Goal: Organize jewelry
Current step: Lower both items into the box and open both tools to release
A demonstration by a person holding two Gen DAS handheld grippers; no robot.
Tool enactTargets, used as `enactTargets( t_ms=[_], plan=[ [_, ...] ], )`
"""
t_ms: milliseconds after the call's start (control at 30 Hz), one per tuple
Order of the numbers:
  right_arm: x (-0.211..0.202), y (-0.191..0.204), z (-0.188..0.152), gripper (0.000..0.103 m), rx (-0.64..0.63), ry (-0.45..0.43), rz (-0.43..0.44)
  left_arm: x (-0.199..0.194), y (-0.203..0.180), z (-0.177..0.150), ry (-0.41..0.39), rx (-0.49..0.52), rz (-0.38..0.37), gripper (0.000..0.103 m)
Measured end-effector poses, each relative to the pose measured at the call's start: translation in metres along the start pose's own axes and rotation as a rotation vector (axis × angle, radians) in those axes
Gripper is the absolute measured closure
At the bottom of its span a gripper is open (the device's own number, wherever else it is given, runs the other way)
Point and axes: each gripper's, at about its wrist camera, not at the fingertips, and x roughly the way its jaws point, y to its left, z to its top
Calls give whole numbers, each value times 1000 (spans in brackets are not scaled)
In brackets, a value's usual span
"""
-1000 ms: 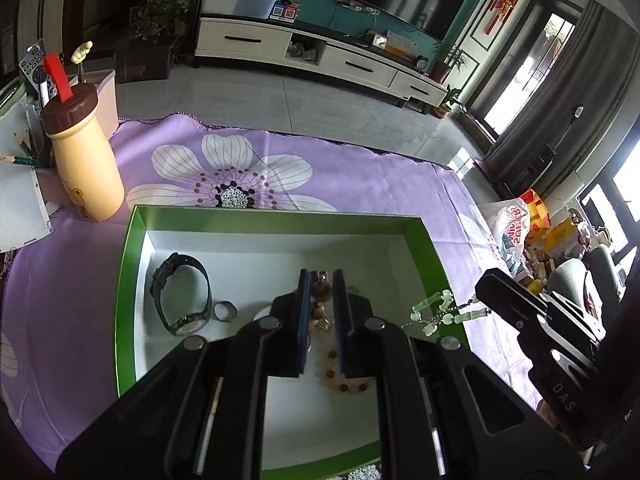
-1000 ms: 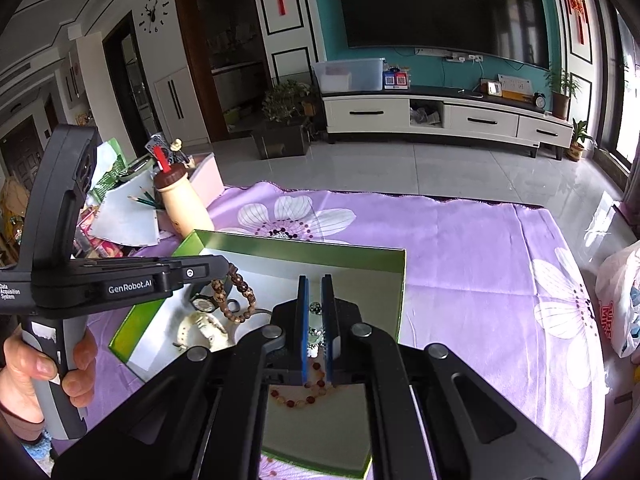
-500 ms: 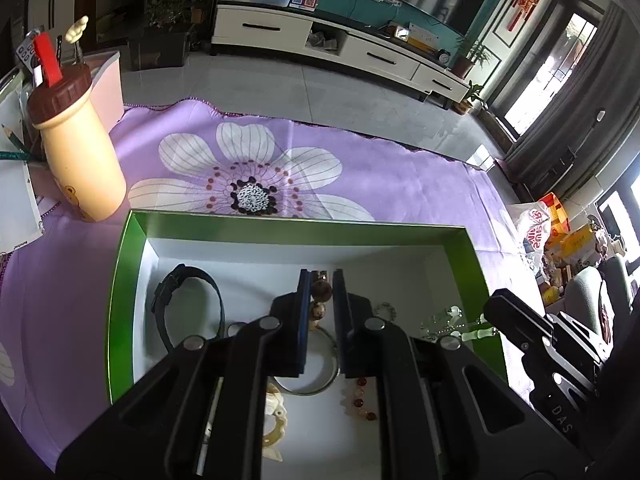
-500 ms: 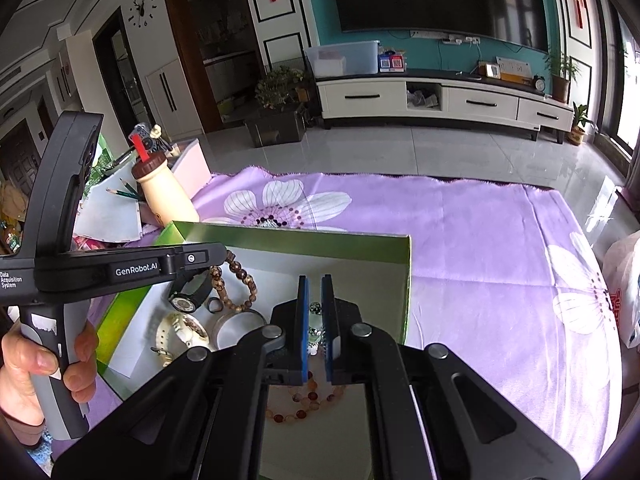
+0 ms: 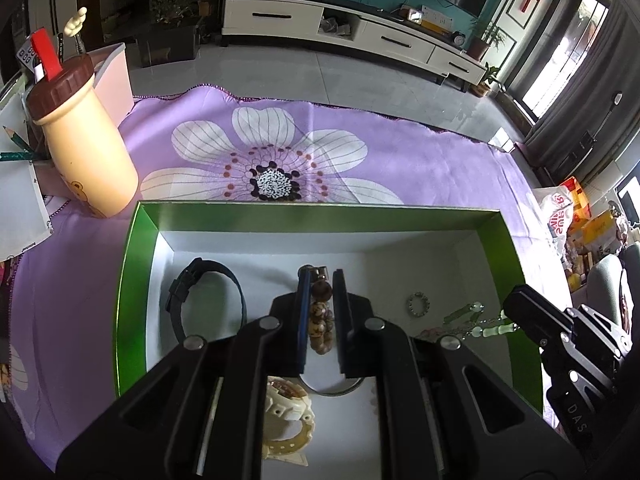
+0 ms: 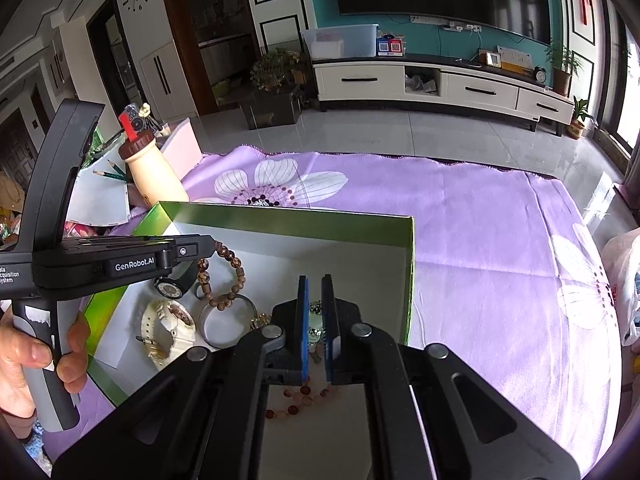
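Observation:
A green box (image 5: 132,280) with a white floor sits on the purple flowered cloth. My left gripper (image 5: 321,280) is shut on a brown wooden bead bracelet (image 5: 320,320), which hangs over the box (image 6: 224,276). My right gripper (image 6: 315,280) is shut on a pale green bead strand (image 6: 314,328), seen hanging at the box's right side (image 5: 480,326). Inside lie a black watch (image 5: 200,300), a cream watch (image 5: 286,404), a silver bangle (image 6: 224,324), a small bead ring (image 5: 418,303) and a red bead bracelet (image 6: 300,400).
A cream bottle with a brown cap (image 5: 80,144) stands left of the box, by a pencil holder (image 5: 16,148). The purple cloth (image 6: 500,240) stretches right of the box. A bag of clutter (image 5: 576,216) lies off the cloth's right edge.
My left gripper has risen and drawn back with the brown bracelet, so more of the box floor shows. My right gripper with the green strand has stayed over the box's right part.

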Motion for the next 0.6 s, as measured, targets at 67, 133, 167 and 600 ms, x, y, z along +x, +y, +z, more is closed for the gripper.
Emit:
enactTargets(
  t_ms=[67,133,167,600],
  plan=[
    [0,0,-1,98,-2,3,-1,1,0,-1,6,0,3,92],
    [2,0,-1,98,-4,9,-2,3,0,-3,10,4,10,92],
    [2,0,-1,98,-5,12,-4,4,0,-4,14,8,14,92],
    [10,0,-6,98,-1,54,1,5,-7,-9,31,34,41,92]
  ],
)
